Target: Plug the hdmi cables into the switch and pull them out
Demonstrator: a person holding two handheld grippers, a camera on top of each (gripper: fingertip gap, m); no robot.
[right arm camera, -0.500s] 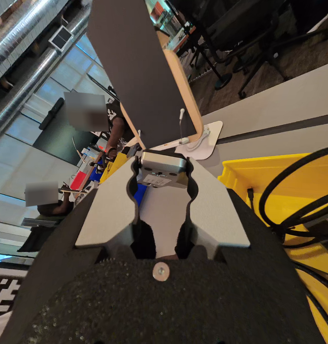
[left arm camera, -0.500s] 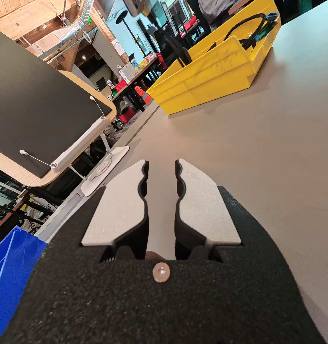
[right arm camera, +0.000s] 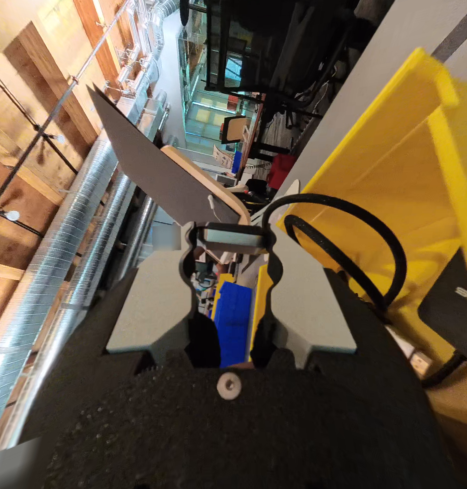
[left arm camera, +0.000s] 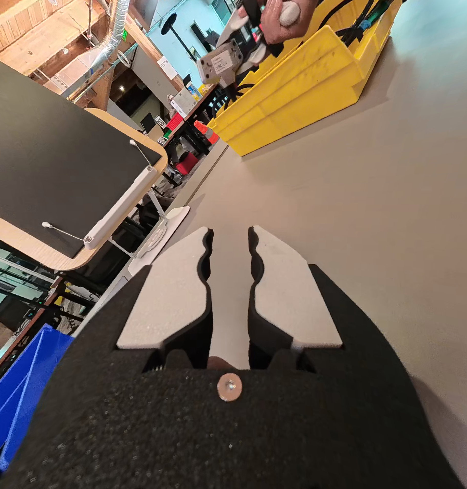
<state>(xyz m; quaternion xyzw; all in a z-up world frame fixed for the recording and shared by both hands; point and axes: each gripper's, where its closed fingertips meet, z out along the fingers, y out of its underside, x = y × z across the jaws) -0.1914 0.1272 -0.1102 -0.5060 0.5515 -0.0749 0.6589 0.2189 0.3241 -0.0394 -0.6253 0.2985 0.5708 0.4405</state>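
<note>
Right claw clamping grey switch over yellow bin, ports hidden; left claw hovering released above surface

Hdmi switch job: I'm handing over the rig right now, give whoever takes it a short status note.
Right hand-held gripper: shut on the grey switch, held in the air beside the yellow bin.
Left hand-held gripper: open, empty, low over the grey table.
Cables: black cable loops in the bin; whether it is plugged into the switch cannot be told.
Done: switch picked up.
Left: plug the cables in, then pull them out.
</note>
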